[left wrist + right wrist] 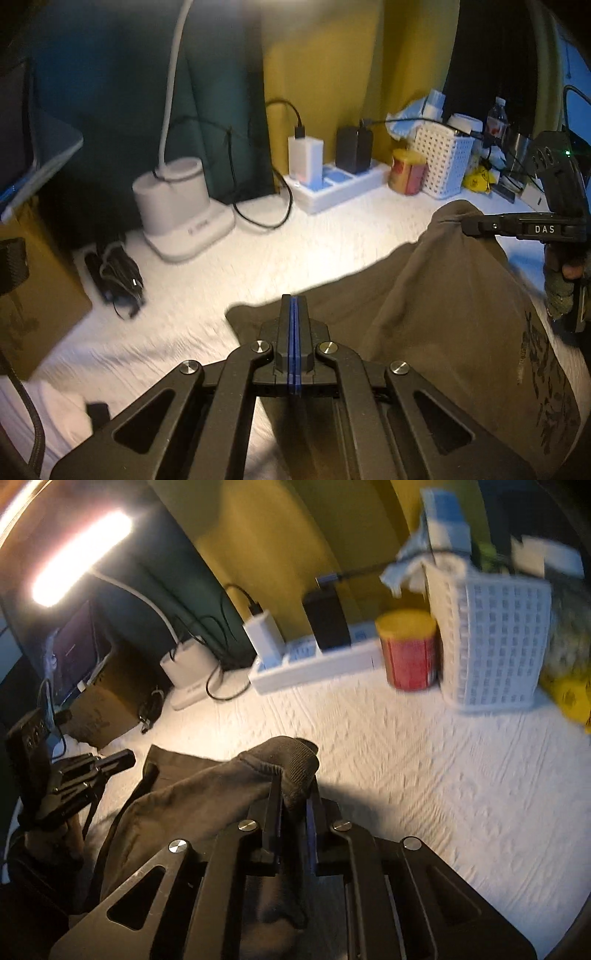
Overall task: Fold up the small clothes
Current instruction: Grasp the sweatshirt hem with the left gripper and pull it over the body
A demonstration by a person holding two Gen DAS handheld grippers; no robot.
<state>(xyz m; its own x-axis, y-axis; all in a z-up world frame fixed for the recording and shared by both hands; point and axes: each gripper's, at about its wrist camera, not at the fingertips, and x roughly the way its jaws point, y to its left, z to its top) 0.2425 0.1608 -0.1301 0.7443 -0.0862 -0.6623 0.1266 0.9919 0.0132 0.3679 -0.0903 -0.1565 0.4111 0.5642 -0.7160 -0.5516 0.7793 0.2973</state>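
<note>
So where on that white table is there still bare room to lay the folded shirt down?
The widest bare stretch of the table lies between the olive shirt and the power strip, running right below the red can and white basket. A smaller patch sits before the lamp base. The back edge is crowded with chargers, cables and clutter.

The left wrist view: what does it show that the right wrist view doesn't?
Only the left wrist view shows the printed lettering on the olive garment and a water bottle. Only the right wrist view shows the lit lamp bar and a screen. Both show the garment, the white basket, the red can, the power strip and both hand-held grippers.
</note>
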